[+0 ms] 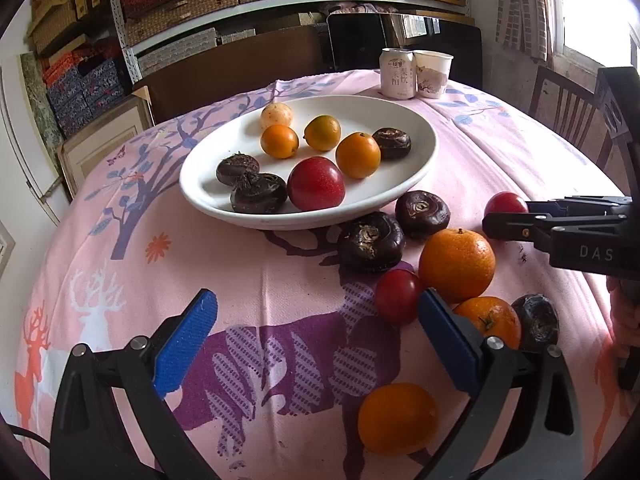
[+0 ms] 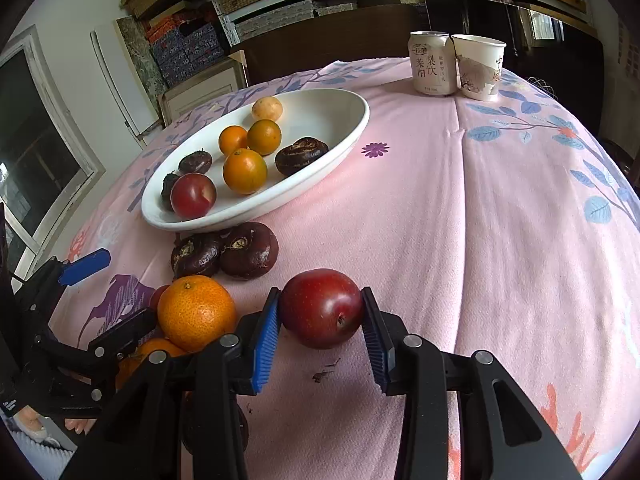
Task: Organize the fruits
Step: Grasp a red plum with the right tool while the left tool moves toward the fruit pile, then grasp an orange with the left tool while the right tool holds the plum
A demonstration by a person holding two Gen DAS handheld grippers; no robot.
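Observation:
A white plate point(image 1: 416, 168) point(image 2: 340, 136) on the pink cloth holds several oranges, dark water chestnuts and a red plum point(image 1: 316, 184). On the cloth beside it lie two water chestnuts point(image 1: 370, 242), a big orange point(image 1: 456, 264) point(image 2: 196, 312), a small red plum point(image 1: 398, 296), more oranges point(image 1: 396, 418) and another chestnut point(image 1: 536, 322). My right gripper point(image 2: 322, 316) is shut on a red plum point(image 2: 322, 308) point(image 1: 506, 204) resting at cloth level. My left gripper point(image 1: 318, 336) is open and empty over the cloth, its right finger beside the small plum.
A drink can point(image 1: 397, 73) point(image 2: 432, 62) and a paper cup point(image 1: 433, 73) point(image 2: 480, 66) stand at the table's far side. Shelves with boxes and a chair point(image 1: 568, 108) are behind the table.

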